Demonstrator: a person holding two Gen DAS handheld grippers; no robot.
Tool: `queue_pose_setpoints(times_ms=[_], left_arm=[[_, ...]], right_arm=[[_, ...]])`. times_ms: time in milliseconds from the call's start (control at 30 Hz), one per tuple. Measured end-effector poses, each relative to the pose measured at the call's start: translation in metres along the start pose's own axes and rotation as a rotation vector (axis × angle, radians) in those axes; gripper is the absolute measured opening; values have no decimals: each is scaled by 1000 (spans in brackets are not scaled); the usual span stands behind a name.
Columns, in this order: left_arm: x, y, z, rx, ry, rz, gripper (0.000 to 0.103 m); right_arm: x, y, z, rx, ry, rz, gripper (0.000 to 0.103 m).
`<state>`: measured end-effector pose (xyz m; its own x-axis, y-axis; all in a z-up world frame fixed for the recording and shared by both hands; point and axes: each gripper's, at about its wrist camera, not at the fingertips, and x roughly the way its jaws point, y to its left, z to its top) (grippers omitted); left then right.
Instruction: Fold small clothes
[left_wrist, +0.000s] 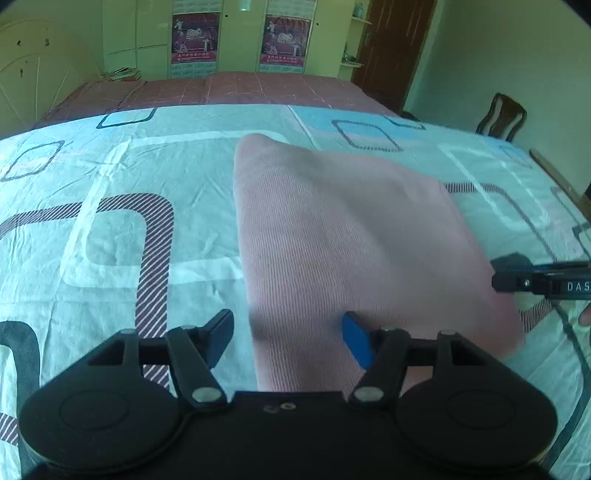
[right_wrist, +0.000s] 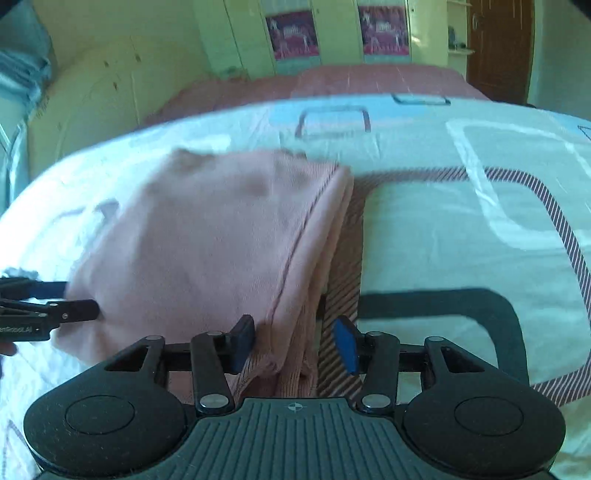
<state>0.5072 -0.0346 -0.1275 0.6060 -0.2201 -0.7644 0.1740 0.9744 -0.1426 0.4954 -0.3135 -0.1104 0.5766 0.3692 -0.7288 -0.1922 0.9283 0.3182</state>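
A pink ribbed garment (left_wrist: 351, 240) lies folded into a rough rectangle on the patterned bed sheet (left_wrist: 110, 240). My left gripper (left_wrist: 288, 338) stands open over its near left edge: one finger is over the sheet, the blue-padded one over the cloth, and neither presses it. In the right wrist view the garment (right_wrist: 207, 240) shows stacked layers along its right edge. My right gripper (right_wrist: 295, 343) is open astride that edge, with a gap between the cloth and the blue pad. Each gripper shows in the other's view, the right gripper (left_wrist: 496, 275) and the left gripper (right_wrist: 81, 299), at opposite near corners.
The sheet (right_wrist: 461, 240) covers the near part of the bed; a maroon checked blanket (left_wrist: 240, 88) covers the far part. Beyond stand a wardrobe with posters (left_wrist: 195, 37), a brown door (left_wrist: 391, 48), a wooden chair (left_wrist: 502, 114) and a headboard (left_wrist: 33, 85).
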Motion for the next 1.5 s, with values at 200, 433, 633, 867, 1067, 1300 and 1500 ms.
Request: queue_pose_setpoints(times_ms=[200,433,633,867,1067,1300,1500], left_arm=[[16,15,12,-64,31,-66,67],[-27,19,22,-89,-82,-167,0],[0,30,30,-197,-37,-73,96],[44,34,29,-200,73,-152,94],[70,41,36,-232,97,-224,92],[82,11,51,-128,109,-202,67],[74,3,50,-72,62,-188,39]], right_arm=[[17,-46,14,216,14,125,63],[15,-66,17,250,-2,240,63],[33,-70,20,254,45,307,63],[45,-84,20,303,76,398,63],[58,-94,28,350,110,476,63],[67,-63,43,219,115,396,57],[62,-41,42,112,101,261,20]])
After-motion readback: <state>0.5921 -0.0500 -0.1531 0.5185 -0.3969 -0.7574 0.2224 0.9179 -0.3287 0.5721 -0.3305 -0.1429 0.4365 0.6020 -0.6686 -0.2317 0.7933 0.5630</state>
